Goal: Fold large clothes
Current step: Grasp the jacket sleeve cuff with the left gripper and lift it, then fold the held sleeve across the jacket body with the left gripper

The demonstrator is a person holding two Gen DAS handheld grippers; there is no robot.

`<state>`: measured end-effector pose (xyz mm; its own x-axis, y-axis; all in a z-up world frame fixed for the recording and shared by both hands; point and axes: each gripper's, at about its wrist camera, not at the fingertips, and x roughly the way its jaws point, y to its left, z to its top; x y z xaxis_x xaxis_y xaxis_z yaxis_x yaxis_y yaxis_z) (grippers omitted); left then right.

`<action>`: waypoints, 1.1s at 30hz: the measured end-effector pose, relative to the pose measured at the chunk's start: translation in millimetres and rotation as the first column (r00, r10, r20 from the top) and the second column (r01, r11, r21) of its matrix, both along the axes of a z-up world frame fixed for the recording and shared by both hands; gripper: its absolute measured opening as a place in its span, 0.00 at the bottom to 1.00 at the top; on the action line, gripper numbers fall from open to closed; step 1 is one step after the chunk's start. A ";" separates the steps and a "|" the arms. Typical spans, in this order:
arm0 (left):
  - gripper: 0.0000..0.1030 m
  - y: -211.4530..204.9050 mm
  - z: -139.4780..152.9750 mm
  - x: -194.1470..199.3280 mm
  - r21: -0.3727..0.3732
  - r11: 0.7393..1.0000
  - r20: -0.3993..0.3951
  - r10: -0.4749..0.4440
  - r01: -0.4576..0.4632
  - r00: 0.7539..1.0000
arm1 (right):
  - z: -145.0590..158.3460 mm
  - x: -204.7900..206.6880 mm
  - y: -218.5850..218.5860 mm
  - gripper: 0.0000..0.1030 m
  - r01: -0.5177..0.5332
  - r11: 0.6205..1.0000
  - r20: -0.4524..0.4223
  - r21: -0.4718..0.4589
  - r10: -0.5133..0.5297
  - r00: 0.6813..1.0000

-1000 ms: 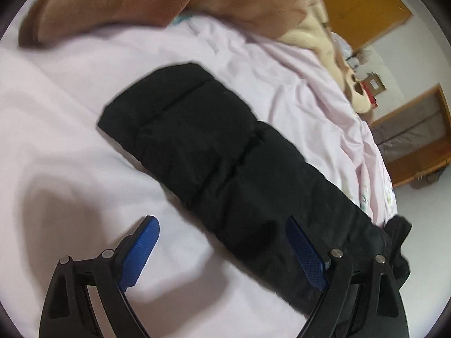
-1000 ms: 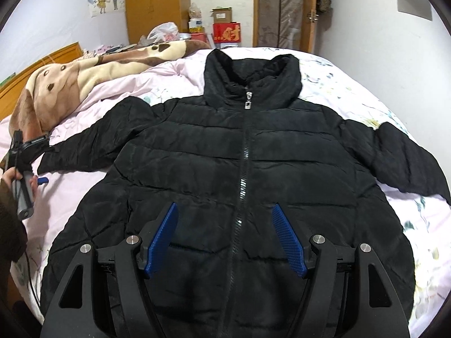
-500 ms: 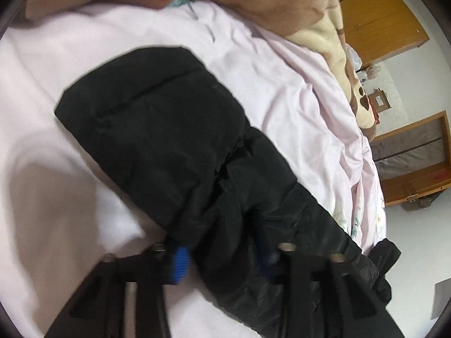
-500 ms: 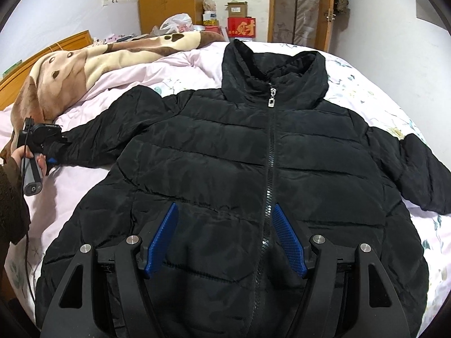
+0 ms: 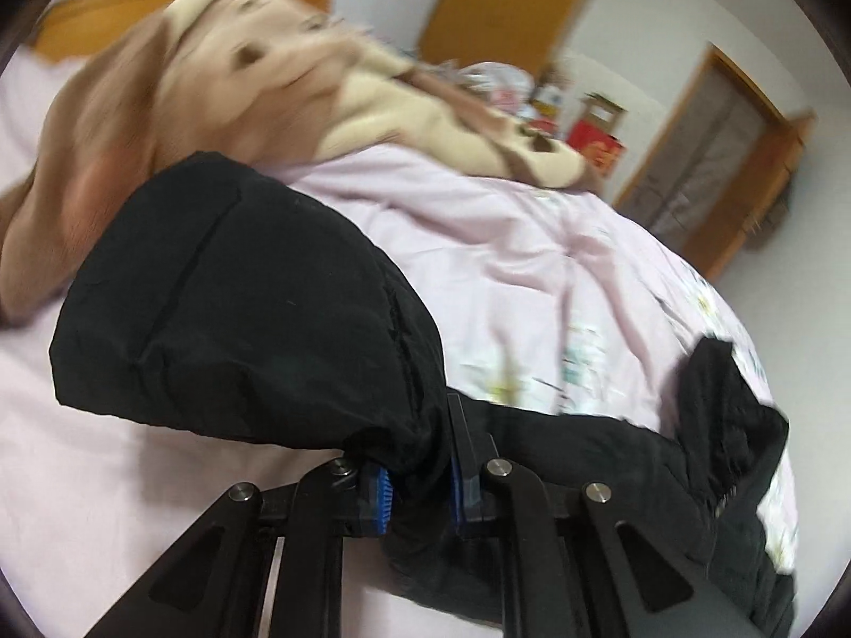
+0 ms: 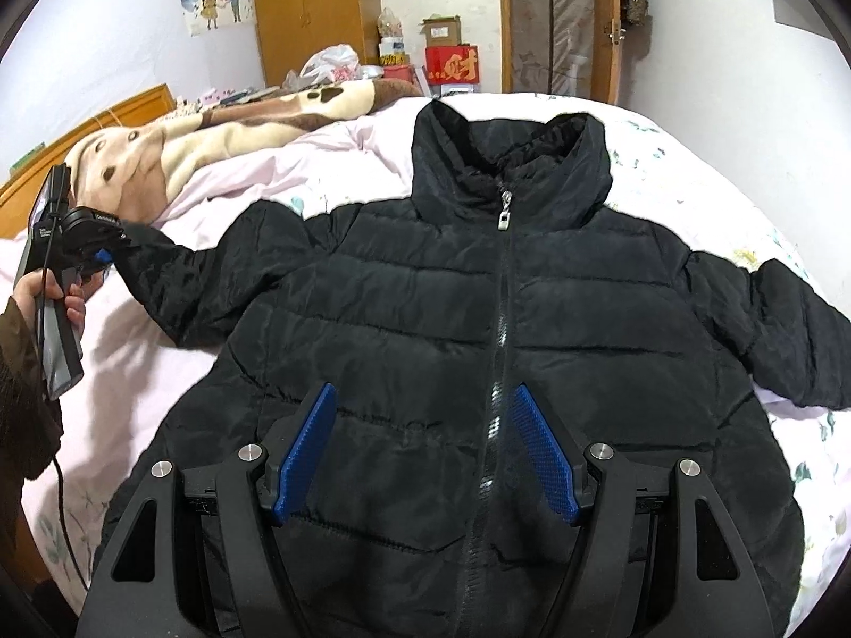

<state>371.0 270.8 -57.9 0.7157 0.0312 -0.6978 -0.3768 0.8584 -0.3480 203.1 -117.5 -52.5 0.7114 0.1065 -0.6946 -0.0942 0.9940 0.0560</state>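
A black puffer jacket [image 6: 478, 329] lies zipped and face up on the pink bed sheet [image 6: 330, 159], collar at the far end, both sleeves spread out. My left gripper [image 5: 417, 484] is shut on the jacket's left sleeve [image 5: 255, 308] near the cuff and holds it lifted off the sheet; it also shows in the right wrist view [image 6: 98, 255] at the far left. My right gripper [image 6: 425, 452] is open and empty, hovering over the jacket's lower front beside the zipper [image 6: 500, 319].
A brown and cream bear blanket [image 6: 223, 127] is bunched along the bed's far left by the wooden headboard [image 6: 80, 138]. A wardrobe [image 6: 314, 16], boxes and a door stand beyond the bed. The right sleeve [image 6: 787, 329] lies near the bed's right edge.
My left gripper closed on the sleeve near the cuff and lifted it off the sheet. My right gripper moved a little nearer over the jacket's front and stayed open.
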 end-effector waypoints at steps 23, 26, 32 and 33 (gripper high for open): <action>0.18 -248.5 8.8 14.2 0.187 0.814 -0.132 -0.534 0.550 0.835 | 12.7 12.4 -73.7 0.67 0.181 0.982 -0.007 -0.051 -0.182 0.983; 0.28 -252.5 -5.4 10.5 0.158 0.785 -0.149 -0.580 0.599 0.801 | 10.4 20.1 -78.8 0.67 0.189 0.981 -0.010 -0.044 -0.190 0.982; 0.39 -243.3 -6.5 -4.0 0.170 0.745 -0.142 -0.630 0.646 0.764 | 2.7 57.3 -88.0 0.67 0.158 0.987 -0.039 0.028 -0.157 0.987; 0.48 -234.6 -2.7 -8.6 0.154 0.744 -0.122 -0.639 0.650 0.759 | 0.9 65.4 -88.1 0.67 0.148 0.988 -0.048 0.042 -0.146 0.988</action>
